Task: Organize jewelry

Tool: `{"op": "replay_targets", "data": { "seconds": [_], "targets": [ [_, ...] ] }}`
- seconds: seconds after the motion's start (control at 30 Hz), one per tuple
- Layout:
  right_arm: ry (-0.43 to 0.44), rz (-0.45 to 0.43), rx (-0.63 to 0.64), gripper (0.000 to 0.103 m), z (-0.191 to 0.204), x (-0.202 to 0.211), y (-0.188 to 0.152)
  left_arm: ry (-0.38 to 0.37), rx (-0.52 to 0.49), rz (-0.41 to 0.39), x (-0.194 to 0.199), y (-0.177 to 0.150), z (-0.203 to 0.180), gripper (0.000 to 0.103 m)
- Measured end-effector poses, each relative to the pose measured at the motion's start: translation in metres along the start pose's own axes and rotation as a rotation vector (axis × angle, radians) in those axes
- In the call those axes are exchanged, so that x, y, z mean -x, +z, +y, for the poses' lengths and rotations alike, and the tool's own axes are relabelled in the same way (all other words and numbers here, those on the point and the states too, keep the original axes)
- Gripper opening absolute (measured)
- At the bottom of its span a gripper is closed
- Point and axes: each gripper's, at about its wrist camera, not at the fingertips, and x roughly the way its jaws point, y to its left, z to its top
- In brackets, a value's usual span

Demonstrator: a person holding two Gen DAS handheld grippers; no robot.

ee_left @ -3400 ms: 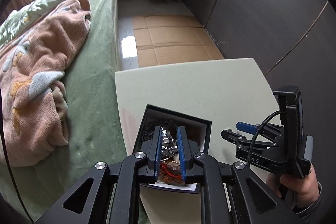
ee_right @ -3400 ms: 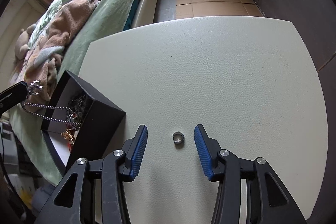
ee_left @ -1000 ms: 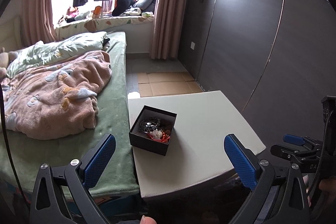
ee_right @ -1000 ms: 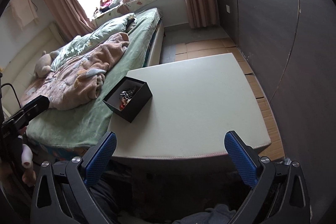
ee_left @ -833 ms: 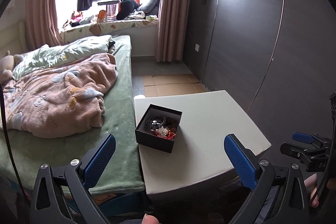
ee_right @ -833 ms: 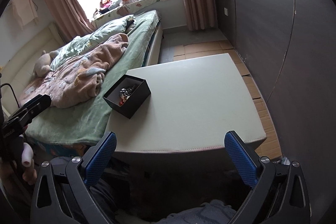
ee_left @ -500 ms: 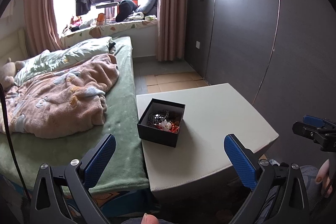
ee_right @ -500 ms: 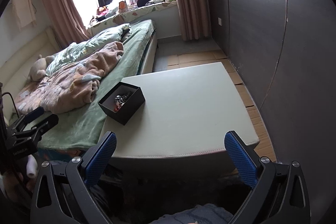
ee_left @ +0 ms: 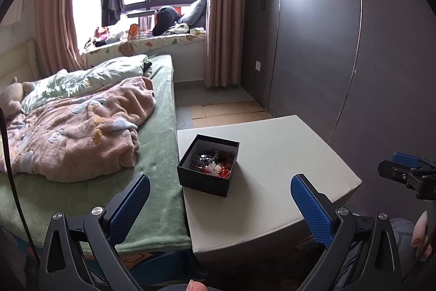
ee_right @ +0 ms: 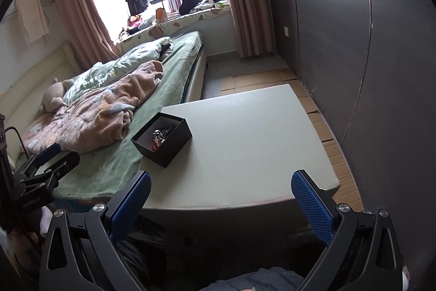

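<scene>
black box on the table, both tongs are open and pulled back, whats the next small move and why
Probably none beyond resting: the black box sits near the table edge beside the bed, jewelry piled inside, and no loose piece shows on the tabletop. The left tongs and right tongs are both wide open and empty, well short of the table. If anything, check for a lid; none is in view.

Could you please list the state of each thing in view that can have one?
black box: lidless, upright, near the table's bed-side edge.
jewelry: heaped inside the box.
left gripper: open, empty, held back from the table.
right gripper: open, empty, held back too.
table: carries only the box.
</scene>
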Motion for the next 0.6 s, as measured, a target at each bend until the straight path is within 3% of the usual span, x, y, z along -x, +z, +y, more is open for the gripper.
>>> {"op": "replay_targets", "data": {
  "seconds": [0.6],
  "targets": [
    [-0.001, -0.009, -0.022, 0.103, -0.0059, 0.0025, 0.0003, -0.004, 0.02, 0.008, 0.0012, 0.0001, 0.0012, 0.103]
  ]
}}
